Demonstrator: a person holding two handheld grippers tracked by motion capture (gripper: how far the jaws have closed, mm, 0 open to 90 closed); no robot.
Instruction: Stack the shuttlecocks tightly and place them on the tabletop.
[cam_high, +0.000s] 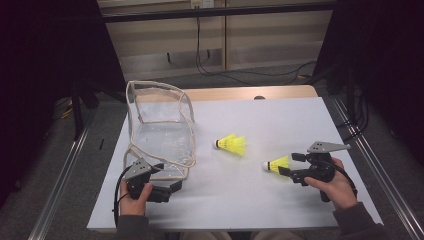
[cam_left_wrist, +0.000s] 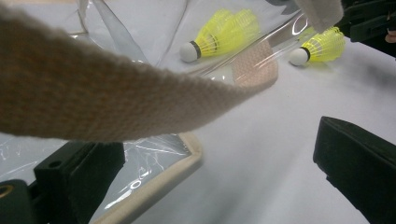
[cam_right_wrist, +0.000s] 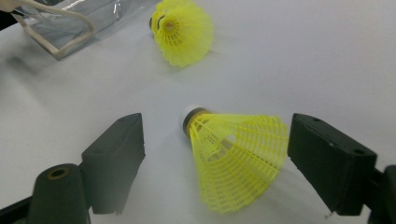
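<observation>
Two yellow shuttlecocks on white table (cam_high: 280, 210): one (cam_high: 231, 144) near centre, other (cam_high: 277, 164) at 4 o'clock from it, lying on side, cork toward 9 o'clock. Right gripper (cam_high: 290, 165) at 3 o'clock edge of near shuttlecock (cam_right_wrist: 236, 161), jaws spread wide, skirt between them, pads apart from it: released. Left gripper (cam_high: 172, 187) at 7 o'clock of table, jaws apart, clear pouch (cam_high: 160, 135) rim between them, beige strap (cam_left_wrist: 93, 93) draped across; nothing clamped.
</observation>
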